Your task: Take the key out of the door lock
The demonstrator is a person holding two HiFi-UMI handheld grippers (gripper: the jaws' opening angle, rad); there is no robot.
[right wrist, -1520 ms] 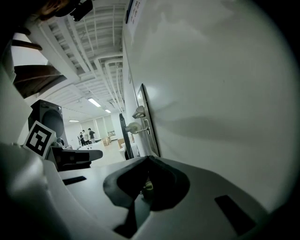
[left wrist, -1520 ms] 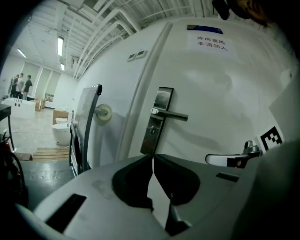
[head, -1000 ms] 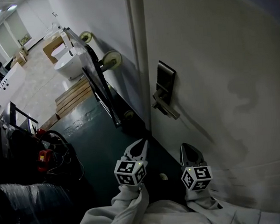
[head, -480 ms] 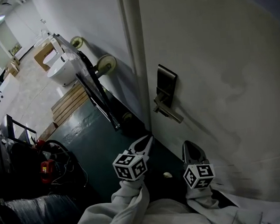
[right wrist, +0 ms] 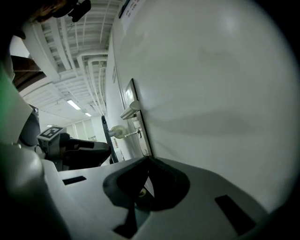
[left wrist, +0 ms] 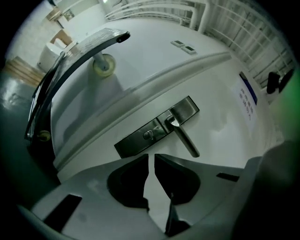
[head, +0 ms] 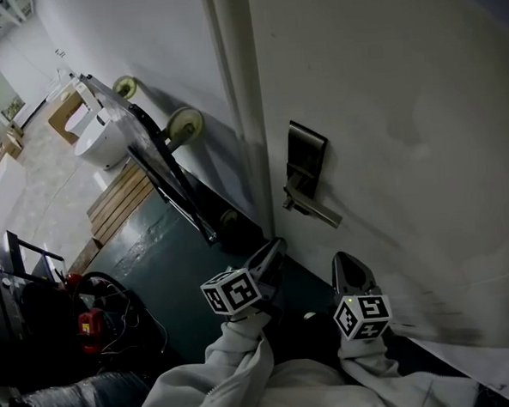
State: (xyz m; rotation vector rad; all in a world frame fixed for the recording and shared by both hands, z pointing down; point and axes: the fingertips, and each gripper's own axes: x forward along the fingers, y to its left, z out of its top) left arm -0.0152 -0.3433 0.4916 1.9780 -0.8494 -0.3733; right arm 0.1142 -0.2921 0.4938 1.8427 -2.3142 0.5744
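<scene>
- The left gripper (left wrist: 151, 158) has its jaws closed together with nothing between them. In the left gripper view they point at the lock plate (left wrist: 157, 127), which lies just ahead of the tips and is not touching them.
- The key (left wrist: 149, 135) is, I think, the small nub at the cylinder on the longer stretch of the plate, beside the pivot of the lever handle (left wrist: 184, 137). It is too small to be sure.
- The plate's long axis runs up the door. In the left gripper view it lies on a slant, so that gripper seems rolled against it. A key here should stick straight out of the door face, so the pull would be away from the door.
- The right gripper (right wrist: 146, 161) is also closed and empty. It looks along the door face and sees the lever side-on, further off. The left gripper looks the nearer and better aimed of the two.
- The door (head: 403, 103) is a plain white panel. The plate sits close to its left edge, just beside the frame, and both grippers are low beneath it.
- To the left of the door the room has a pale toilet (head: 92, 148), a wooden pallet (head: 121, 198), a wheeled metal frame (head: 162, 174) leaning at the wall, and a dark green floor (head: 172, 255).
</scene>
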